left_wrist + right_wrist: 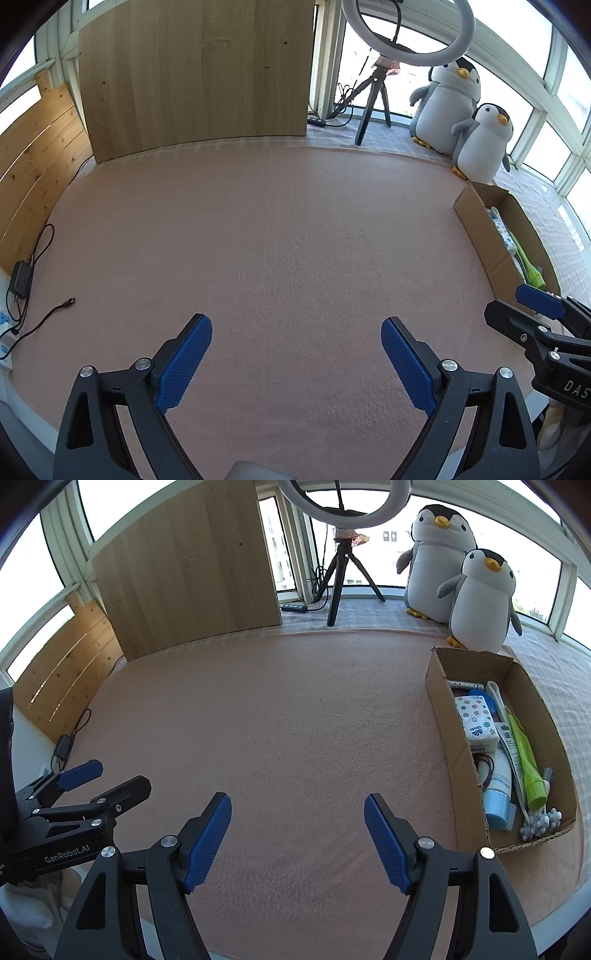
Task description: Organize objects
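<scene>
The left claw (296, 363) is held spread and empty over the bare pink bench (277, 240), as is the right claw (297, 840). At two o'clock, the small items are seen gathered in the cardboard box (439, 686), so sorting seems finished.

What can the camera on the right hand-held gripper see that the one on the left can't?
Only the right view looks into the cardboard box: tissue pack, green tube, blue-capped tube, cotton swabs. Only the left view shows the loose cable end on the mat. Both show the pink mat, two plush penguins, tripod, and both grippers open, empty.
</scene>
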Available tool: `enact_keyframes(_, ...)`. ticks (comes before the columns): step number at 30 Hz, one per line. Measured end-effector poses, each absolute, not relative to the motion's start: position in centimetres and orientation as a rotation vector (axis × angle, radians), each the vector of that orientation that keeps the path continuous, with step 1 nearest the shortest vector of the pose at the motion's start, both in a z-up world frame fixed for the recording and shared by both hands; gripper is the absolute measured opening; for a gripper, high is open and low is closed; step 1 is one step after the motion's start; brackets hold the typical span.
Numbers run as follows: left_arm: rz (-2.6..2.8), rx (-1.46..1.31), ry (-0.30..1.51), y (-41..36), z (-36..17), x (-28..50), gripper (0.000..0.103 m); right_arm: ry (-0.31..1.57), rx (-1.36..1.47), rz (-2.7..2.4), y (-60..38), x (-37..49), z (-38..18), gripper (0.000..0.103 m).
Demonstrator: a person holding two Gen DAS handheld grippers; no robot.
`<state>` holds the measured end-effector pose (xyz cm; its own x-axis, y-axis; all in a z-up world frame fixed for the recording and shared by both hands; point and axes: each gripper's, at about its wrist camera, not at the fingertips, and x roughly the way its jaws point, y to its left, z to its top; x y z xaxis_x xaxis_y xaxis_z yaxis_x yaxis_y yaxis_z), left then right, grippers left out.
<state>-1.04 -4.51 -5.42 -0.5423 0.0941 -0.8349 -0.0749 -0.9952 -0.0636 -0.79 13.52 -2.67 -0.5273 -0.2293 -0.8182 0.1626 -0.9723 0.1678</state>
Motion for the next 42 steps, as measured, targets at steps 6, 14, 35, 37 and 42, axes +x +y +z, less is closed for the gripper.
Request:
enact_keyframes(6, 2.679, -1.443, -0.037, -4.4, -5.3, -0.9, 0.095, -0.108, 1.397, -2.568, 13.8, -0.7, -2.7, 0.071)
enact_keyframes(14, 2.666, -1.442, -0.038, -4.0, -5.3, -0.8, 0.095, -0.112, 1.405, -2.568, 14.1, -0.6, -2.7, 0.071)
enact_keyframes(35, 2.650, -1.451, -0.040, -3.5, -5.8, -1.6, 0.095, -0.131, 1.435, -2.558, 14.5, -1.1, -3.5, 0.071)
enact_keyframes(37, 2.649, -1.454, -0.039, -3.5, -5.9, -1.8, 0.095, -0.130, 1.439, -2.556, 14.5, -1.3, -3.6, 0.071)
enact_keyframes(42, 2.647, -1.460, -0.041, -3.5, -6.1, -2.1, 0.095, -0.129, 1.448, -2.550, 14.5, -1.5, -3.8, 0.071)
